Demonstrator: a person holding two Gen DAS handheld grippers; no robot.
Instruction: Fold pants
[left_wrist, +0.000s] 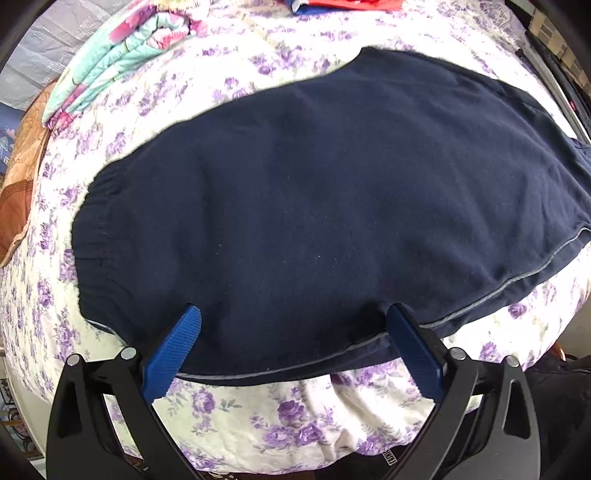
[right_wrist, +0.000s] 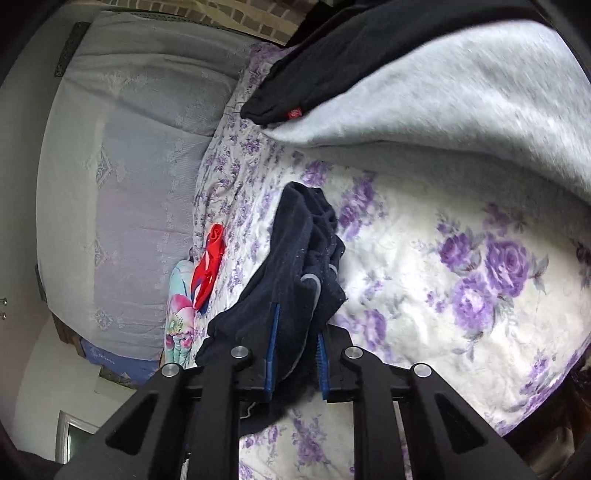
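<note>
Dark navy pants (left_wrist: 314, 206) with a thin grey side stripe lie spread flat on a bed with a purple-flowered cover (left_wrist: 295, 424), the elastic waistband at the left. My left gripper (left_wrist: 293, 317) is open, its blue fingers (left_wrist: 173, 354) resting on the near edge of the pants, one on each side of a wide stretch of cloth. In the right wrist view my right gripper (right_wrist: 295, 332) is shut on a bunched end of the navy pants (right_wrist: 303, 251) and holds it lifted above the bed cover (right_wrist: 461, 295).
A folded teal and pink flowered blanket (left_wrist: 122, 55) lies at the bed's far left. A red and blue garment (right_wrist: 208, 262) lies by it. A grey garment (right_wrist: 443, 92) and a black garment (right_wrist: 332, 55) lie on the far part of the bed. A grey sofa (right_wrist: 129, 166) stands beyond.
</note>
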